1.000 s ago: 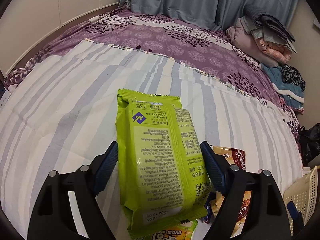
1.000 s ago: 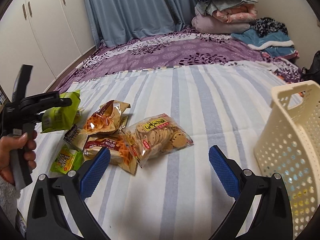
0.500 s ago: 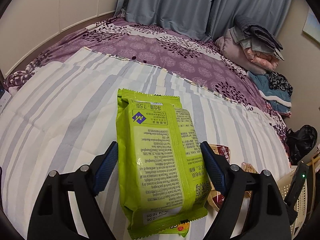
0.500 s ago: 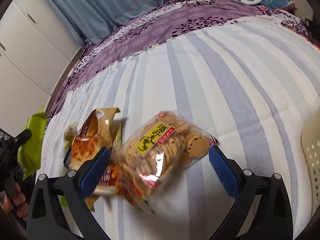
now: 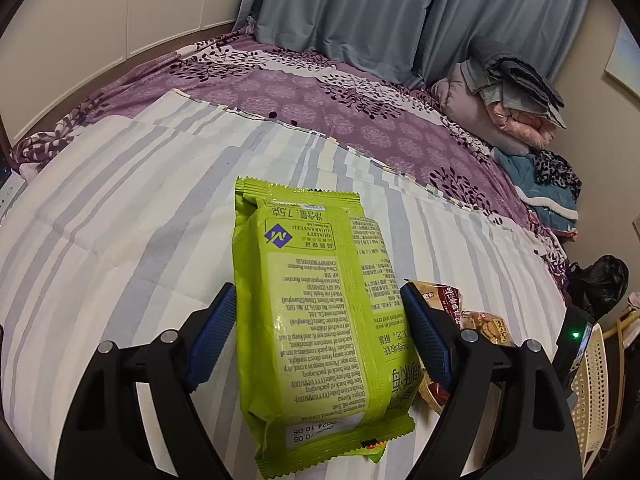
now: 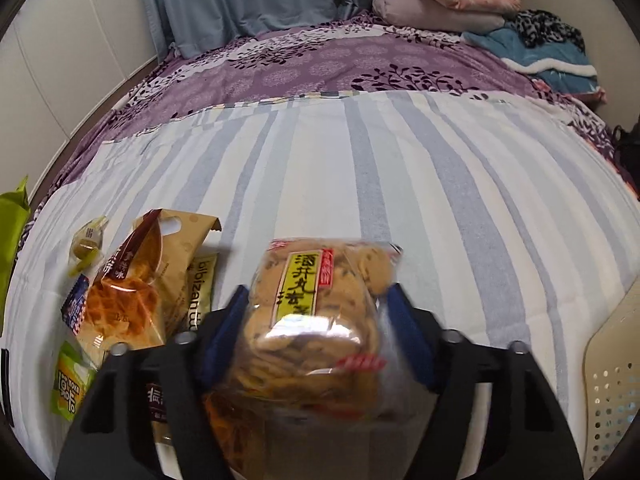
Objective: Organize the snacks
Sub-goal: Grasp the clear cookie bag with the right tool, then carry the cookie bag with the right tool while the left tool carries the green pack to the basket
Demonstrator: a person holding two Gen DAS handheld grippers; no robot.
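Note:
My left gripper point(image 5: 316, 320) is shut on a lime-green snack packet point(image 5: 308, 280), held above the striped sheet with its printed back facing the camera. The packet's edge also shows at the far left of the right wrist view point(image 6: 12, 232). My right gripper point(image 6: 318, 312) is down over a clear bag of round cookies point(image 6: 320, 320) with a yellow label. Its jaws are closing, and the blue pads touch both sides of the bag. The picture there is blurred.
Several more snacks lie left of the cookie bag: a waffle bag point(image 6: 128, 304), a gold packet point(image 6: 202, 288), a small green packet point(image 6: 70, 384). A cream perforated basket point(image 6: 616, 380) stands at the right. Folded bedding point(image 6: 448, 0) is piled at the far end.
The right gripper moved down and left over the cookie bag, and its jaws narrowed around it. The left gripper drifted a little with the green packet still in it.

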